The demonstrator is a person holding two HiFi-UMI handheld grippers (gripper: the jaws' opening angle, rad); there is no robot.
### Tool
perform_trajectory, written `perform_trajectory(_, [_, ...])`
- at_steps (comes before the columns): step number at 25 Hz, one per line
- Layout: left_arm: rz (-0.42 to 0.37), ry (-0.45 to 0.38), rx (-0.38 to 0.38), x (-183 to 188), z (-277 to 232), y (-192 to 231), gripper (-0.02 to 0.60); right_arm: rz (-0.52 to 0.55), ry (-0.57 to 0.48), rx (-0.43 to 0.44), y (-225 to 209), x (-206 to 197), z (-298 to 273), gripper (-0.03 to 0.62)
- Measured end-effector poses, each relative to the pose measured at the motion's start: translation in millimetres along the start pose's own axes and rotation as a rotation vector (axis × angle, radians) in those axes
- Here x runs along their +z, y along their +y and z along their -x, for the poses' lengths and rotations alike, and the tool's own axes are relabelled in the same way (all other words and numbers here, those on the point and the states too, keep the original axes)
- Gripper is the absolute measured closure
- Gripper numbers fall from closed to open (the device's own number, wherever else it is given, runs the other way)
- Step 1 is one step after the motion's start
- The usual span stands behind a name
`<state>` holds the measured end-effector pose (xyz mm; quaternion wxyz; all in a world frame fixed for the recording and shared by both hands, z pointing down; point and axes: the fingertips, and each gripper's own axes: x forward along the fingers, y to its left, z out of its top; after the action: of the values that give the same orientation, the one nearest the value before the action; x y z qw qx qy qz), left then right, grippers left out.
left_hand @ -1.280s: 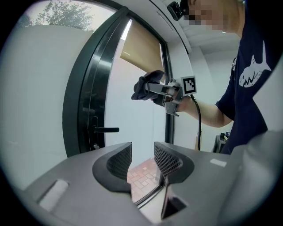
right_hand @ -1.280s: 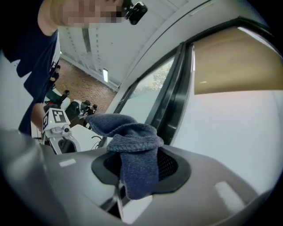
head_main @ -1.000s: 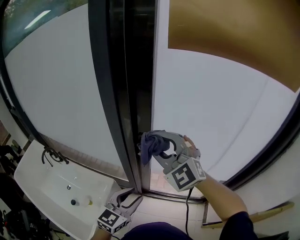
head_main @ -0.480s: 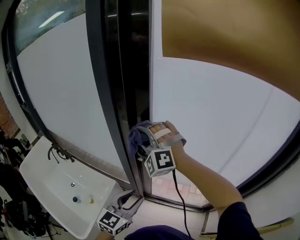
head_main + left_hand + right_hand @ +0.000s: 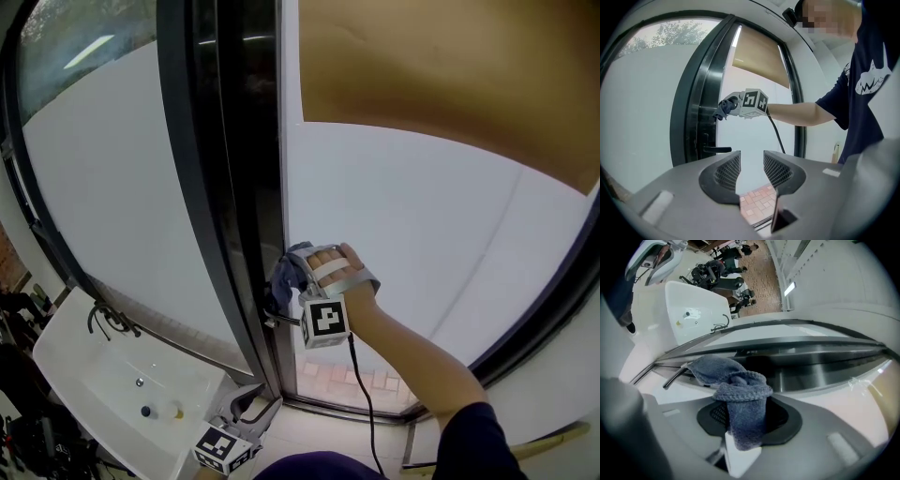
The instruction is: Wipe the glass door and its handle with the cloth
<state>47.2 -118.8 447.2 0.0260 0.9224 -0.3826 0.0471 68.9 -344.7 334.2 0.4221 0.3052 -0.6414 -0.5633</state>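
Bunched blue cloth (image 5: 284, 272) touches the frosted glass door (image 5: 403, 216) near its handle (image 5: 717, 150).

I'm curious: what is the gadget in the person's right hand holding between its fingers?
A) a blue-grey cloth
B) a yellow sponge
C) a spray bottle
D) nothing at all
A: the right gripper view shows the right gripper shut on a bunched blue-grey cloth, held close to the dark door frame.

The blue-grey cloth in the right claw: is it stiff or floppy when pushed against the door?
Probably floppy: the cloth droops and bunches in folds. Its knitted weave suggests it is light and grips rather than slips.
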Motion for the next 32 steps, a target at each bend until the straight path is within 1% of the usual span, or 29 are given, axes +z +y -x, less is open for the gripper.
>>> perform_trajectory(2, [-0.005, -0.001, -0.011, -0.1, -0.6, -0.9, 0.436, -0.026, 0.022, 0.010, 1.3, -17.9, 12.6, 0.445])
perform_trajectory(5, [-0.016, -0.004, -0.022, 1.2, -0.5, -1.3, 0.436, -0.021, 0.060, 0.001, 2.9, -42.7, 34.8, 0.445])
perform_trajectory(8, [-0.017, -0.005, -0.040, 1.5, -0.5, -5.9, 0.436, -0.042, 0.097, -0.003, 6.4, -67.1, 62.3, 0.445])
perform_trajectory(12, [-0.019, -0.008, -0.060, 2.1, 0.1, -8.3, 0.436, -0.051, 0.180, -0.032, 12.1, -113.0, 99.3, 0.445])
perform_trajectory(15, [-0.008, 0.000, -0.073, 4.1, 0.5, -9.2, 0.436, -0.098, 0.245, -0.040, 14.7, -144.9, 130.8, 0.445])
perform_trajectory(18, [-0.014, 0.000, -0.087, 1.1, -0.8, -8.3, 0.436, -0.136, 0.310, -0.049, 15.5, -175.7, 158.7, 0.445])
perform_trajectory(22, [-0.023, -0.004, -0.091, 1.6, -0.4, -6.6, 0.436, -0.162, 0.381, -0.068, 15.8, -199.6, 182.5, 0.445])
perform_trajectory(23, [-0.024, -0.006, -0.090, 2.5, 0.4, -5.9, 0.436, -0.185, 0.372, -0.077, 14.2, -197.5, 185.6, 0.445])
perform_trajectory(24, [-0.025, -0.007, -0.088, 3.0, 1.8, -4.9, 0.436, -0.216, 0.337, -0.084, 12.8, -189.6, 186.8, 0.445])
perform_trajectory(26, [-0.022, -0.006, -0.079, 3.3, 6.2, -2.0, 0.436, -0.261, 0.233, -0.081, 12.0, -161.9, 181.3, 0.445])
perform_trajectory(28, [-0.018, -0.007, -0.067, 4.2, 11.6, 1.2, 0.436, -0.252, 0.157, -0.068, 13.2, -130.8, 163.1, 0.445])
perform_trajectory(32, [-0.010, -0.007, -0.052, 3.5, 20.2, 1.3, 0.436, -0.229, 0.025, -0.022, 15.4, -63.9, 104.3, 0.445])
